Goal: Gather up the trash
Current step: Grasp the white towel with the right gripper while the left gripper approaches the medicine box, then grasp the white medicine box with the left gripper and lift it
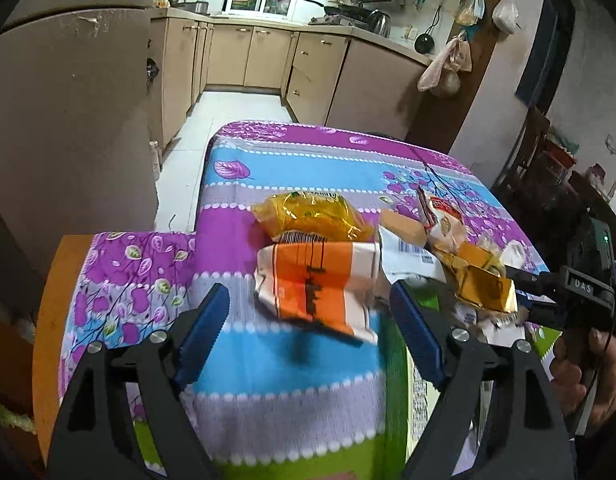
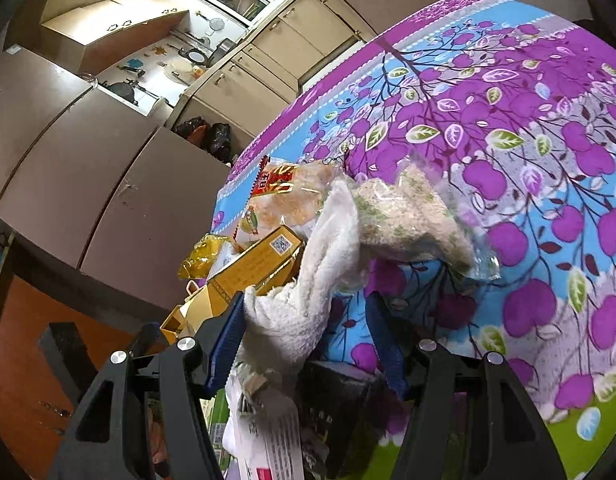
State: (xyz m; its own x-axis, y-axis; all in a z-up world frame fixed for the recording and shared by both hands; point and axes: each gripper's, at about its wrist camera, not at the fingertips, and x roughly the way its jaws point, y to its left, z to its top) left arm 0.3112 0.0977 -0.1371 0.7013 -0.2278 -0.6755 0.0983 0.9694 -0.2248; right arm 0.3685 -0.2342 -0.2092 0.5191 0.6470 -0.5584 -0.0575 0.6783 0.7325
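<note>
A heap of trash lies on the table's flowered cloth (image 1: 267, 360). In the left wrist view an orange-and-white wrapper (image 1: 320, 284) is blurred, in the air just beyond my open left gripper (image 1: 308, 312). Behind it lie a yellow snack bag (image 1: 312, 216), a white label (image 1: 408, 256) and a gold box (image 1: 484, 284). My right gripper (image 2: 303, 328) is open around a white crumpled tissue (image 2: 308, 292), above a clear bag of crumbs (image 2: 408, 216). The gold box (image 2: 251, 268) sits to its left. The right gripper's body (image 1: 580, 292) shows at the right edge.
A green-and-white bag or box (image 1: 404, 380) stands under the left gripper's right finger, with papers (image 2: 267, 432) inside. Beige kitchen cabinets (image 1: 267, 56) and a fridge (image 1: 67, 120) stand beyond the table. A wooden surface (image 1: 47, 320) lies at the left.
</note>
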